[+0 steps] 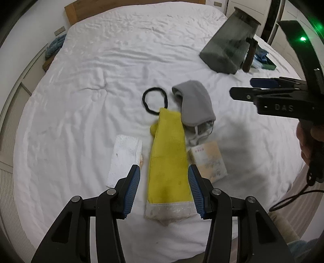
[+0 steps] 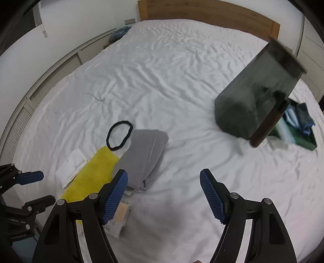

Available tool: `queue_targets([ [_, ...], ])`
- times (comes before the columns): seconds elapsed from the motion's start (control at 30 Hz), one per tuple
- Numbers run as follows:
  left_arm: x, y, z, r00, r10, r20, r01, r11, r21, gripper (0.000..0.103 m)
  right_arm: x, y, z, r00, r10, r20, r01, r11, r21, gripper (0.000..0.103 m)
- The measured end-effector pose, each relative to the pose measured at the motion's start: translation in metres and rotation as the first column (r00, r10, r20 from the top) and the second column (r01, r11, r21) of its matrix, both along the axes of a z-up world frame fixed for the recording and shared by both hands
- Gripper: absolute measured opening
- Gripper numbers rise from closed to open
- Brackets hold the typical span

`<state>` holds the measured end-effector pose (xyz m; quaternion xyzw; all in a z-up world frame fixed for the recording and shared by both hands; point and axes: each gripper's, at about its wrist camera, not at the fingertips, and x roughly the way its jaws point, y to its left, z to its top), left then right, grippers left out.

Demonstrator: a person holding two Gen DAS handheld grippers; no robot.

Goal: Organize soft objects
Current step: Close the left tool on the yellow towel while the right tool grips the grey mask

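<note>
Our left gripper (image 1: 164, 183) hangs over the long yellow cloth (image 1: 169, 161), jaws parted, gripping nothing; right gripper (image 2: 164, 194) beside it, wide, empty.

A long yellow terry cloth (image 1: 168, 157) with a white lace hem, a plain grey fabric pouch (image 1: 195, 103) and a thin black elastic hair loop (image 1: 155, 100) lie on a white wrinkled bedsheet (image 1: 101, 70).

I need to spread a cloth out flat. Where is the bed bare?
Bare sheet runs from the headboard to the hairband, and between the grey cloth and the dark bin. Crowded: yellow cloth, white cloth and packet.
</note>
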<state>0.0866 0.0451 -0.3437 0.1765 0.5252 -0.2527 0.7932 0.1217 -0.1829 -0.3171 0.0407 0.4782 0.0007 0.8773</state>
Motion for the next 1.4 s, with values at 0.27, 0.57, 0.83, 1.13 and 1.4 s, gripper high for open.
queue_targets([
  [0.27,-0.001,-0.01,-0.023,0.999,-0.046,-0.018,0.047,0.999,0.006,0.044,0.012,0.005,-0.034,1.0,-0.01,-0.003,0.01,0.999,0.034,0.074],
  [0.57,0.0,-0.019,-0.047,0.996,-0.086,-0.009,0.086,0.995,0.05,0.044,0.022,0.0,-0.056,0.999,-0.037,-0.004,0.037,0.998,0.054,0.074],
  [0.83,0.006,-0.03,-0.065,0.994,-0.106,-0.037,0.108,0.993,0.051,0.043,0.032,-0.001,-0.067,0.999,-0.034,-0.017,0.036,0.996,0.078,0.074],
  [1.13,0.009,-0.039,-0.08,0.992,-0.116,-0.049,0.119,0.991,0.068,0.044,0.05,-0.003,-0.077,0.998,-0.063,-0.024,0.065,0.992,0.112,0.074],
  [1.4,0.014,-0.042,-0.088,0.992,-0.109,-0.058,0.113,0.991,0.07,0.043,0.076,0.006,-0.094,0.996,-0.065,-0.057,0.072,0.987,0.142,0.075],
])
